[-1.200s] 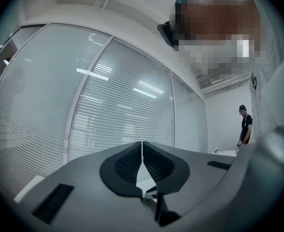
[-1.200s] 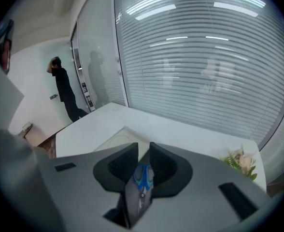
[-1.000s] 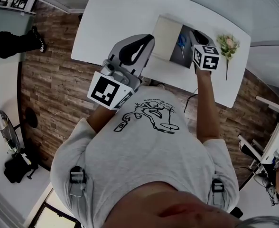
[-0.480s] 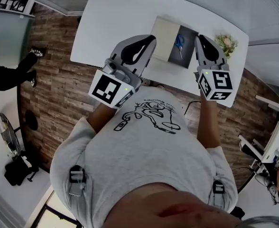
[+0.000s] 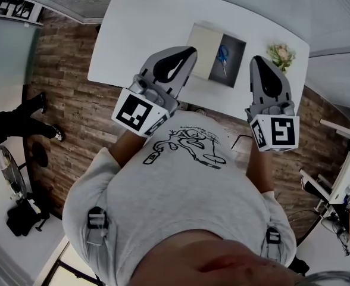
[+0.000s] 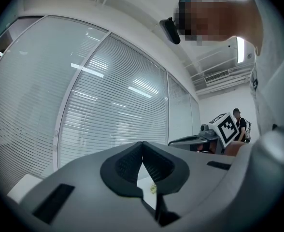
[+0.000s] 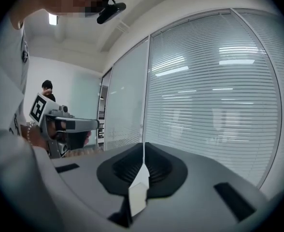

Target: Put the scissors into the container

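Head view from above: a white table [image 5: 145,28] fills the upper middle of the frame. On it is an open container [image 5: 235,71], and the blue-handled scissors [image 5: 222,55] already lie inside its dark half. Their long axis runs top to bottom in the frame, handles toward the top. My right gripper [image 5: 259,63] is just right of the container, so the scissors lie up and to the left of its tips. Its jaws have just been closing and now meet with nothing between them. My left gripper [image 5: 188,52] is at the container's pale left half, with the scissors to its right. Its jaws are also pressed together and empty. The right gripper looks slightly nearer the scissors, and I judge the placing done.
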Motion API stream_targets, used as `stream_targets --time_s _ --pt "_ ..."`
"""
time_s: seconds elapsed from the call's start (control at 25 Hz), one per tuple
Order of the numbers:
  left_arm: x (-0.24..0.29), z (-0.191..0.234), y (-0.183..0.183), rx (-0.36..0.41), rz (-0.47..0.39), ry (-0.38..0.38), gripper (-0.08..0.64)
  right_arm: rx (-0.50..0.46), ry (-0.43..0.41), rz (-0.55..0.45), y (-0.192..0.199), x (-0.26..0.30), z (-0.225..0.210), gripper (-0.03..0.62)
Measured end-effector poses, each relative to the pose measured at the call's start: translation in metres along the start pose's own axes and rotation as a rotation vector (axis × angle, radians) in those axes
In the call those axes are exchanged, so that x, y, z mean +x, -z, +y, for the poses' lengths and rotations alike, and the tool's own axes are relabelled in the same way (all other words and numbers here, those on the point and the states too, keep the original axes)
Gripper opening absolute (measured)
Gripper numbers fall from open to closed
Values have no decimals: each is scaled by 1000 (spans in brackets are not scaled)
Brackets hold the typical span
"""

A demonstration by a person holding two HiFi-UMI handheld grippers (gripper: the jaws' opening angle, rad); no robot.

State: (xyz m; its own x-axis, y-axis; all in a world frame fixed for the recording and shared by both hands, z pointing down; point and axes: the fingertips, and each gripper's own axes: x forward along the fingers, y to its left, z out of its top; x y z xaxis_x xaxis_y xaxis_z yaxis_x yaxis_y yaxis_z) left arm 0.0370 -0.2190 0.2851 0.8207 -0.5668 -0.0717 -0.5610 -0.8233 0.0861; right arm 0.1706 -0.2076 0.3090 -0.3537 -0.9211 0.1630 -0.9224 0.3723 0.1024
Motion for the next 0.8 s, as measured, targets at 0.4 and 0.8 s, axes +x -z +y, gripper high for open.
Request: stream_targets --time_s 0.4,0.8 --pt "8 1 -2 -1 -4 5 20 -7 -9 -49 -23 -19 9 8" --pt "9 -1 -4 -2 -8 7 20 13 10 -83 -34 -31 14 6"
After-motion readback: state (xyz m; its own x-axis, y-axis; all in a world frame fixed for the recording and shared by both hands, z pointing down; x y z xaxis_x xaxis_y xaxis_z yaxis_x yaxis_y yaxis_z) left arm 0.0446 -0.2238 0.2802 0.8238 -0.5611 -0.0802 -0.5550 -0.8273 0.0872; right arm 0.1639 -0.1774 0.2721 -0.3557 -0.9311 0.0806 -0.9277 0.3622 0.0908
